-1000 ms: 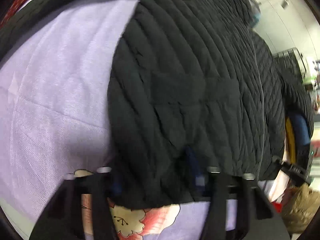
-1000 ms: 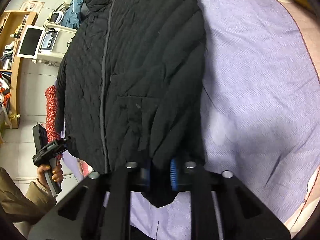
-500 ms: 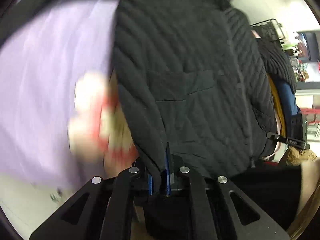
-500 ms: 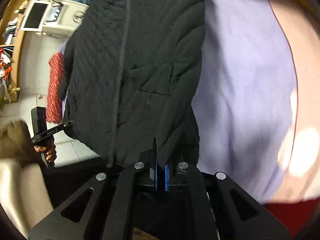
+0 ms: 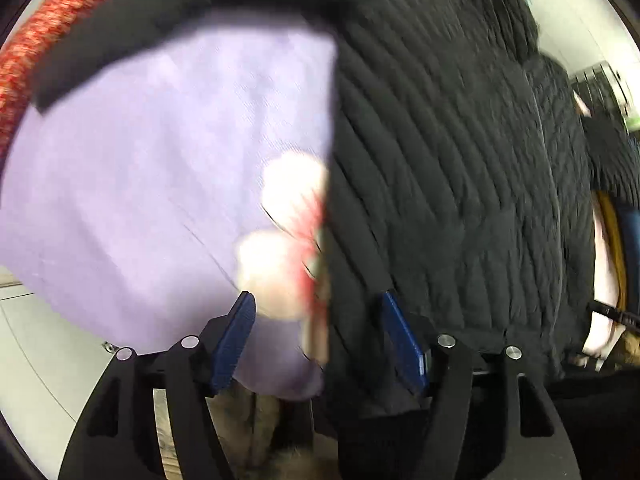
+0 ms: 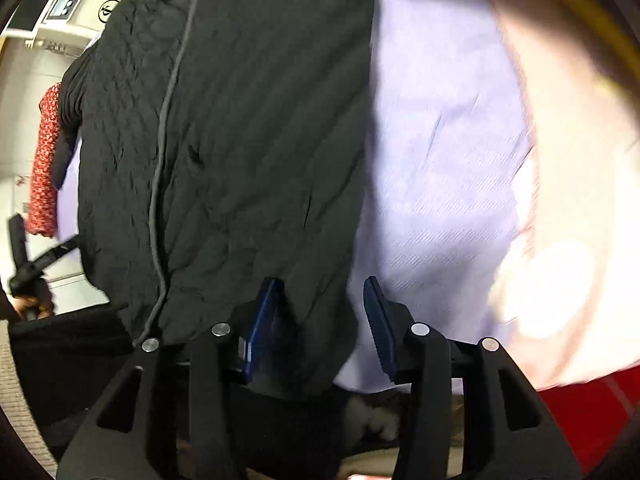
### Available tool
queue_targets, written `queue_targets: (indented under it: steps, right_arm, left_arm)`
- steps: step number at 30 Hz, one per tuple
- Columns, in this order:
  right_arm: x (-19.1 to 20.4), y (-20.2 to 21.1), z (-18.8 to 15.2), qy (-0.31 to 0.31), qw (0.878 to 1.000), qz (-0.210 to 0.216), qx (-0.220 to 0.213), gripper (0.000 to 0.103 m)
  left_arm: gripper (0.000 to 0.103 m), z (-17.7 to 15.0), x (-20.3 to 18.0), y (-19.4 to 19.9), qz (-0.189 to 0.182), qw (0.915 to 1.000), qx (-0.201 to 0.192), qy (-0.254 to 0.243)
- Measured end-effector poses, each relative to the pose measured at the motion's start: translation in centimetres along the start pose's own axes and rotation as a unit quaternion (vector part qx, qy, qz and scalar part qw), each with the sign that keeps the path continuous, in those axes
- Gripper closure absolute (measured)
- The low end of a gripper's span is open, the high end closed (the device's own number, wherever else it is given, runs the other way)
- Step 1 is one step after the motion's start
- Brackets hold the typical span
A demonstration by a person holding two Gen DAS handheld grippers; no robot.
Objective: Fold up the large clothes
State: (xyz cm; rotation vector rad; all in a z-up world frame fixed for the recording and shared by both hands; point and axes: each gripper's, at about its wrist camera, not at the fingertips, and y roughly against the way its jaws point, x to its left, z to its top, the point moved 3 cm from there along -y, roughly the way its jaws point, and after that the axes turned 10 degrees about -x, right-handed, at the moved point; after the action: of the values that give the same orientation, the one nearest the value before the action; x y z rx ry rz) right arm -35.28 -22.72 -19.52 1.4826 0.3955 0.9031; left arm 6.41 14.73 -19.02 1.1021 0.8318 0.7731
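A black quilted padded jacket [image 5: 440,168] lay spread flat, front up, across a lavender bedsheet with a pale flower print [image 5: 152,168], its grey zip line [image 6: 160,168] running lengthwise and its hem hanging at the near edge of the bed where the person stood. The left hand-held gripper [image 5: 320,340] was at that near edge with its blue-padded fingers [image 5: 236,340] spread well apart, straddling one long side edge of the jacket without pinching it; the cloth simply passed between the pads. The right hand-held gripper [image 6: 320,320] stood the same way at the other long side edge, its fingers [image 6: 260,320] wide apart with the hem corner lying loose between them, one pad over black quilting and the other over bare sheet. From the right-hand view the left tool could be seen off at the far side of the hem, held in a hand. Both views were smeared with motion, so fine detail of the hem was hard to read. Judging by how the jacket lay, the laying-out looked done: body flat, reasonably smooth, a dark sleeve [image 5: 180,4] stretched out sideways near the far edge of the bed. No crease or fold showed anywhere, so the folding proper, sleeves in and body doubled over, seemed to be all ahead. A red patterned cloth [image 6: 44,168] hung beyond the bed's side.
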Motion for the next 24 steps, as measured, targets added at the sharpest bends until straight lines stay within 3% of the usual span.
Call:
queue_targets:
  steps: [3, 9, 14, 16, 20, 24]
  right_arm:
    - [-0.4, 1.9, 2.1, 0.016, 0.999, -0.024, -0.042, 0.042]
    - [0.2, 3.2, 6.6, 0.012, 0.994, -0.038, -0.100, 0.041]
    - [-0.7, 4.3, 9.5, -0.060, 0.985, -0.009, -0.159, 0.041]
    - [-0.6, 4.5, 10.1, -0.088, 0.980, 0.005, -0.179, 0.041]
    - [-2.4, 7.3, 11.4, -0.124, 0.962, 0.009, -0.244, 0.041]
    - [-9.8, 13.0, 12.7, -0.181, 0.931, -0.029, -0.317, 0.041]
  left_arm:
    - [0.035, 2.2, 0.1, 0.7, 0.004, 0.9997, -0.023, 0.009]
    - [0.019, 5.4, -7.1, -0.7, 0.004, 0.9976, -0.056, -0.041]
    - [0.019, 5.3, -12.8, -3.5, -0.037, 0.9981, -0.047, -0.016]
    - [0.019, 4.8, -15.8, -4.5, -0.040, 0.9977, -0.033, -0.044]
    - [0.018, 3.8, -18.6, -4.4, -0.006, 0.9916, -0.037, -0.124]
    - [0.015, 3.6, -17.0, -4.4, 0.036, 0.9917, -0.038, -0.117]
